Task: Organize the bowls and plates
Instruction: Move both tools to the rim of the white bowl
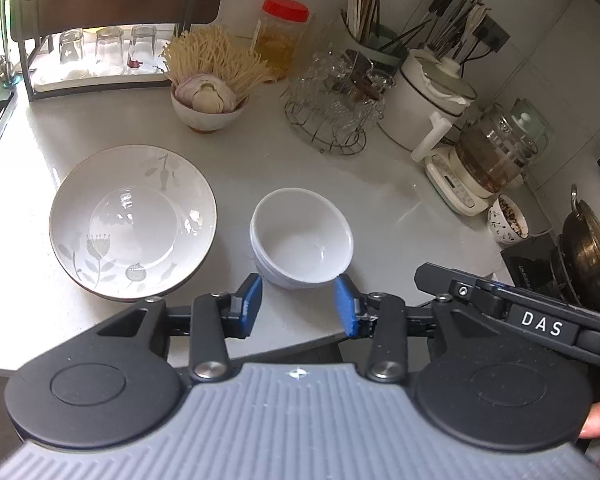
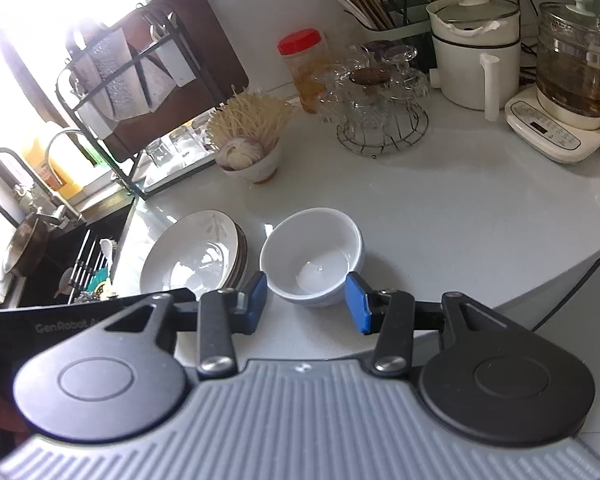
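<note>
A stack of white floral plates [image 1: 132, 222] sits on the grey counter [image 1: 380, 208], left of a stack of small white bowls [image 1: 302, 238]. My left gripper [image 1: 298, 300] is open and empty, just in front of the bowls. In the right wrist view the plates [image 2: 194, 258] and bowls [image 2: 312, 256] stand side by side. My right gripper [image 2: 310, 298] is open and empty, its blue fingers [image 2: 256, 296] on either side of the bowls' near edge, not gripping. The right gripper's body [image 1: 520, 312] shows in the left wrist view.
At the back stand a bowl of noodles and onion [image 1: 208, 96], a red-lidded jar [image 1: 280, 36], a wire rack of glass cups [image 1: 332, 100], a white pot [image 1: 424, 92], a glass kettle [image 1: 488, 160] and a drying rack [image 1: 100, 56]. The sink [image 2: 52, 264] lies at left, a wok [image 1: 588, 256] at right.
</note>
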